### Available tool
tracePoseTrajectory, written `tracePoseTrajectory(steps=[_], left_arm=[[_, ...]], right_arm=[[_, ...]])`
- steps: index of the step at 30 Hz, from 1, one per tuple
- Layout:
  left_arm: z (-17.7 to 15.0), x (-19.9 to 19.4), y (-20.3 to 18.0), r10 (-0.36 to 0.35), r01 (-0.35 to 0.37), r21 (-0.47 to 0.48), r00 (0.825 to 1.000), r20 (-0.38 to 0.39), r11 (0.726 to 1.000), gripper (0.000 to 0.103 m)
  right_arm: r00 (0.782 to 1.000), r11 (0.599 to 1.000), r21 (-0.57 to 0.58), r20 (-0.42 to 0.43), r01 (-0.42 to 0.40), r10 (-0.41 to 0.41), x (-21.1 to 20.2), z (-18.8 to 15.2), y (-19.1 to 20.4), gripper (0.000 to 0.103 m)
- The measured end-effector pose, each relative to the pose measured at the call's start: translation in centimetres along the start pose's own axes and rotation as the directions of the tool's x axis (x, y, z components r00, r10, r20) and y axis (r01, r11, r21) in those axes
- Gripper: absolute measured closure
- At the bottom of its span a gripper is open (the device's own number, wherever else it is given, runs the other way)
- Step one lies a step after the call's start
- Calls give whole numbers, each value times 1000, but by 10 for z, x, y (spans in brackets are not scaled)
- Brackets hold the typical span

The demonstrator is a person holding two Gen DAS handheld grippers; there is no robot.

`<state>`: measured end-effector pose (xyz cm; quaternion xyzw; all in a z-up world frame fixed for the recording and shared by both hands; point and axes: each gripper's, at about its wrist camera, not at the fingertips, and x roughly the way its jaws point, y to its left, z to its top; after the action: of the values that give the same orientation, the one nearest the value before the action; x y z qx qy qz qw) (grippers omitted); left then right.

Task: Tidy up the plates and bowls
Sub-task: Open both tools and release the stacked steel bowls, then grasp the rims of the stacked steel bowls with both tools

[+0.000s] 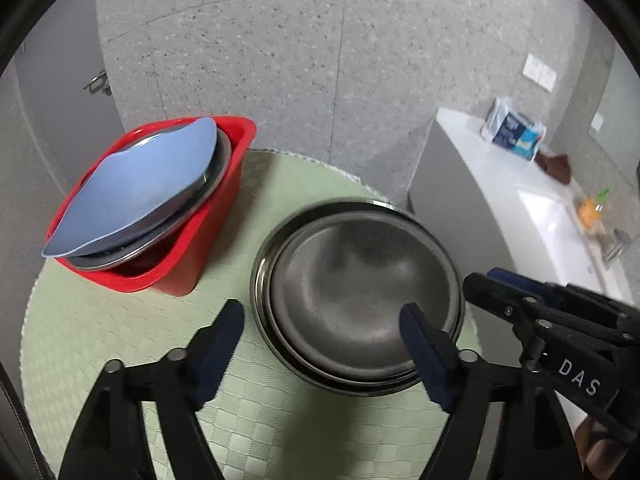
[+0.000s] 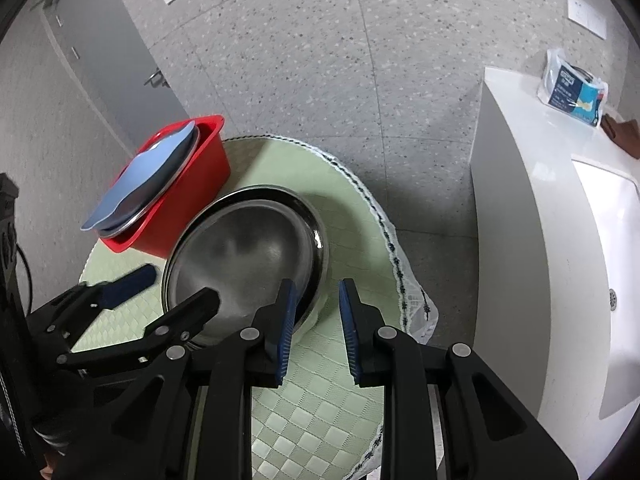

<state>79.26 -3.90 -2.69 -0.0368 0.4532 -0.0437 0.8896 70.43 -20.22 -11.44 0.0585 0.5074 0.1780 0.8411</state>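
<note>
Red plastic basin (image 1: 216, 220), far left of and behind the nested steel plates (image 1: 352, 264): rectangular, glossy, thick-walled. A matte blue plate (image 1: 140, 184) leans in it on several shiny steel plates (image 1: 218, 164), all tilted against the wall. Judgement: the basin serves as the sorted pile, and leaning lets wide plates fit a narrow tub. Your left gripper (image 1: 322, 314) stands spread wide at the near-left rim of the nested plates. One dark blue pad is outside on the cloth and the other over the plate's floor; neither presses the metal, so nothing is gripped. Judgement: that straddle is how a thin rim gets pinched. The nested plates, the task's items at hand, sit on the green checked tablecloth (image 1: 120, 340). At least two are nested: round, shallow, brushed inside, with polished rolled rims. Expect them to be slick and to ring or slide if nudged. Your right gripper (image 2: 318, 288) is at the near-right rim of the nested plates. Its ribbed blue pads are parted only narrowly, with bare cloth showing between them, so it holds nothing; its left finger is just beside the rim. Well to the right of the nested plates stands a smooth white counter (image 2: 520, 160) carrying a tissue packet (image 2: 572, 88).
</note>
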Motion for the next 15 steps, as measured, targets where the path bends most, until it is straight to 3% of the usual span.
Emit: tracePoseTrajectory(steps=[2, 6, 8, 12, 15], left_arm=[[-2, -5, 5, 3, -3, -21, 1000, 11, 1000, 20], [-10, -21, 15, 36, -32, -69, 998, 51, 997, 4], [-17, -31, 19, 66, -58, -102, 995, 74, 993, 1], [-31, -42, 27, 73, -53, -191, 992, 102, 980, 1], [-41, -40, 26, 66, -49, -204, 995, 78, 978, 1]], right_arm=[[1000, 1000, 17, 9, -8, 8, -3, 0, -3, 63], [999, 999, 41, 36, -36, 34, -9, 1, -5, 49], [998, 997, 52, 50, -51, 48, -12, 0, -5, 41], [996, 995, 70, 67, -69, 64, -15, -1, -7, 40], [996, 993, 94, 64, -76, 70, -12, -1, -11, 40]])
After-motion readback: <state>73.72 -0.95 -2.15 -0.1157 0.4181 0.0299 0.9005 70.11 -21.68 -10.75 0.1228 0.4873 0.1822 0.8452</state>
